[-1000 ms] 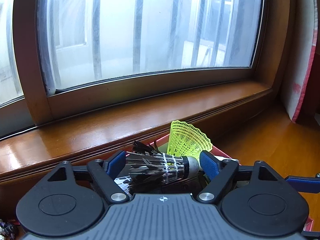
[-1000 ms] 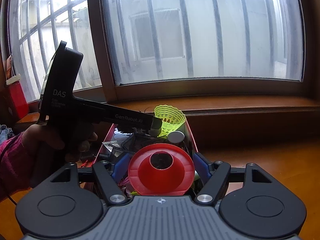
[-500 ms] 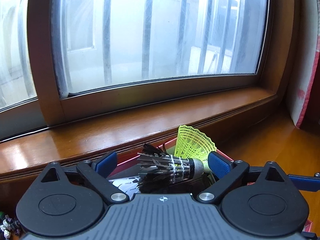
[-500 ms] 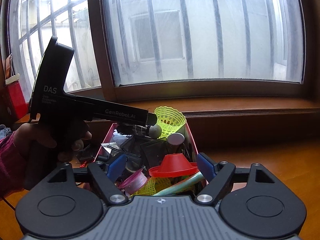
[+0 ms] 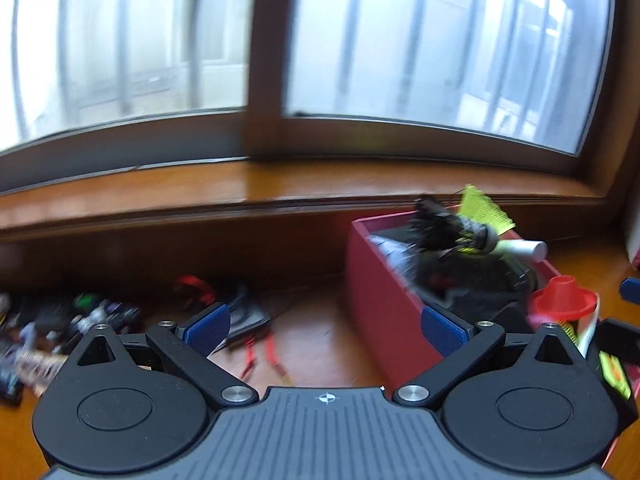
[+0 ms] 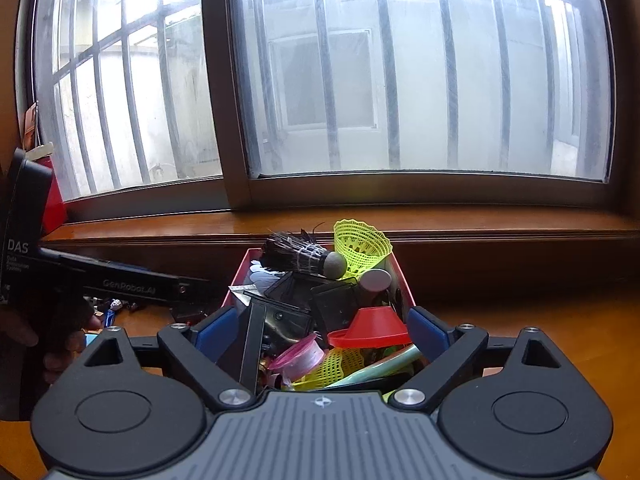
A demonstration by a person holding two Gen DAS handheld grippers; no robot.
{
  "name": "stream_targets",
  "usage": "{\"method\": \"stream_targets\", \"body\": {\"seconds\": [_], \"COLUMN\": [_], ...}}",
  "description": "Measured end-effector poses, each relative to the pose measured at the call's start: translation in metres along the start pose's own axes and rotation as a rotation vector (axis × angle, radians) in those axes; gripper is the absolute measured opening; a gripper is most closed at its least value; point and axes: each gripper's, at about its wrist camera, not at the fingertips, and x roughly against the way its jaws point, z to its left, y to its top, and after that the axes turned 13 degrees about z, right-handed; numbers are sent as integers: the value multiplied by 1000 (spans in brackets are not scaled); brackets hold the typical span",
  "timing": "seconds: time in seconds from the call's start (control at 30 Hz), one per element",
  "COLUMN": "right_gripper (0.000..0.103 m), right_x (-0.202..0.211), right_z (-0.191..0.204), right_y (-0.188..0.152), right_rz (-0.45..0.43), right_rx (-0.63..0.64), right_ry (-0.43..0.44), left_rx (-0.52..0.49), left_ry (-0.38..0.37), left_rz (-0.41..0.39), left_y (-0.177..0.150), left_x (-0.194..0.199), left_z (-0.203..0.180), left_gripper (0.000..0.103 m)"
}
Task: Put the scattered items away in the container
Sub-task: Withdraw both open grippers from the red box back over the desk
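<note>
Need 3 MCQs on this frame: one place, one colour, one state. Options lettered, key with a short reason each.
1. Where does the black feather shuttlecock lie?
A. on the windowsill
B. on top of the pile at the far end of the red box
C. on the floor left of the box

2. What colour is the cone in the box?
A. red
B. blue
C. white

3. How are the two grippers?
A. both shut on items
B. left holds the shuttlecock
C. both open, holding nothing

Key: 1 B, it rests beside the yellow shuttlecock in the box. 2 A, red in both views. 3 C, the left gripper and right gripper show spread fingers with nothing gripped.
</note>
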Motion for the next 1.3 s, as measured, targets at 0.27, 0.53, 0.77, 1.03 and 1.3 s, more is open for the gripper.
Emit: {"method": "stream_targets", "body": {"seconds": [0.27,0.53,0.77,1.03,1.3], "right_gripper": [94,95,95,95,95], "right_x": [15,21,13,-5,-35], "right_z": [34,83,132,175,204], "right_y": [-1,-3,-9,-24,-32], "right_rz": [-5,10,33,98,173], "right_rx": [70,155,194,180,153], "right_ry": [25,89,135,152,151], "left_rx": [73,133,175,166,127], "left_ry": [99,145,194,221,262], "left_rz": [3,21,22,36,-3], "left_y": [-38,-62,-62,-48,-15], "left_x": [23,36,45,35,5], "left_z": [45,82,122,158,187], "left_gripper": [103,103,103,103,103]}}
